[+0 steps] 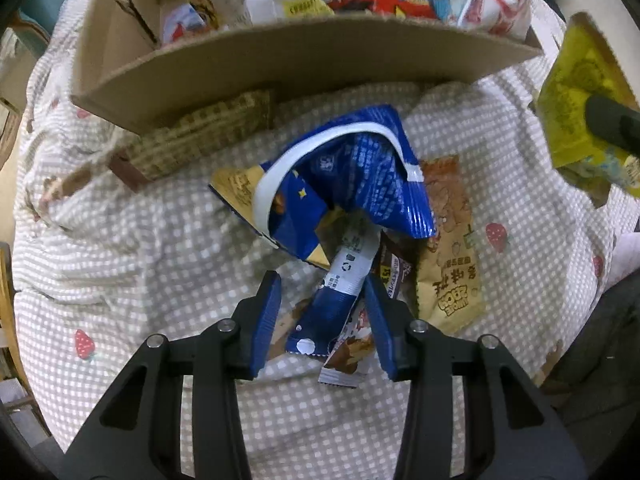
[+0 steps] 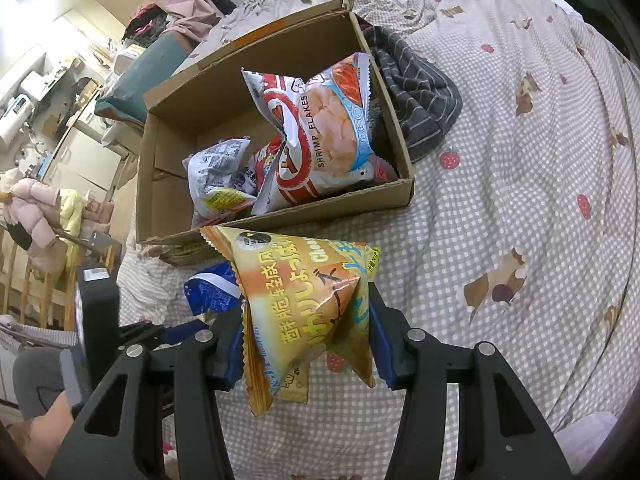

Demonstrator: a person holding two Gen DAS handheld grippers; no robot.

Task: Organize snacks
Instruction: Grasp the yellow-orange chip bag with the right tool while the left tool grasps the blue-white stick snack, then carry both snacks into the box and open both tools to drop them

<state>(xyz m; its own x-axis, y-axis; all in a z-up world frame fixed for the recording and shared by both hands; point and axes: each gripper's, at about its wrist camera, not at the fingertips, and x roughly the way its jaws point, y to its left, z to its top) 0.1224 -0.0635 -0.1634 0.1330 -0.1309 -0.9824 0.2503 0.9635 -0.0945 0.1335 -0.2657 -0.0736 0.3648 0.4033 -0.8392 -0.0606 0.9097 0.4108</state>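
A cardboard box on the checked bed cover holds several snack bags, among them a shrimp flakes bag; the box's near wall shows in the left wrist view. My right gripper is shut on an orange-yellow cheese snack bag, held above the cover just in front of the box; the bag also shows in the left wrist view. My left gripper is open, its fingers on either side of the lower end of a blue snack bag lying on the cover.
A tan snack packet and a brown packet lie by the blue bag. A checked brown packet lies against the box. A grey striped cloth is bunched beside the box's right wall. Furniture stands beyond the bed at left.
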